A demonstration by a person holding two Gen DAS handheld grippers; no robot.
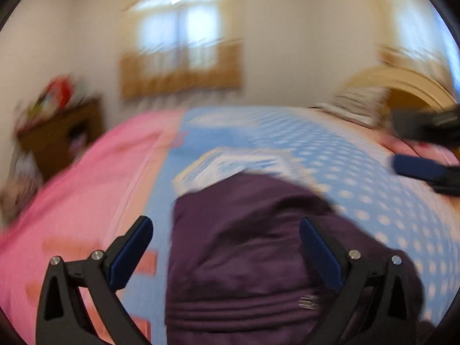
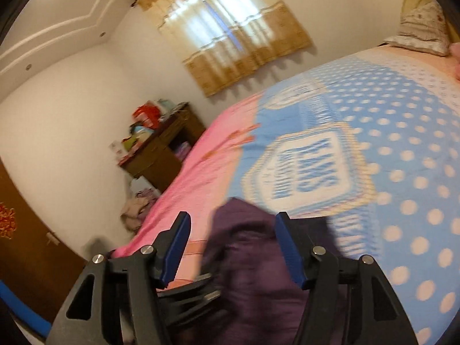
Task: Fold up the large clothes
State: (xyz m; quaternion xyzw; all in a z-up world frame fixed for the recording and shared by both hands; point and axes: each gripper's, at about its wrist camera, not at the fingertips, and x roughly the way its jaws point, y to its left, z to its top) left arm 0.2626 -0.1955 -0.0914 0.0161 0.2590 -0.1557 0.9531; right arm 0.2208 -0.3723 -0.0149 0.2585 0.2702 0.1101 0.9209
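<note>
A dark purple garment (image 1: 244,258) lies bunched on the blue dotted bedspread (image 1: 359,178), near the front edge of the bed. My left gripper (image 1: 225,227) is open above it, fingers wide on either side, holding nothing. In the right wrist view the same purple garment (image 2: 247,264) lies under my right gripper (image 2: 231,224), which is open and empty above the cloth. The right gripper also shows at the right edge of the left wrist view (image 1: 425,155). Both views are blurred by motion.
A pink sheet (image 1: 86,187) covers the left side of the bed. A brown cluttered nightstand (image 2: 164,149) stands by the wall under a curtained window (image 2: 230,34). Pillows (image 2: 422,28) lie at the headboard. A clothes pile (image 2: 138,207) sits on the floor.
</note>
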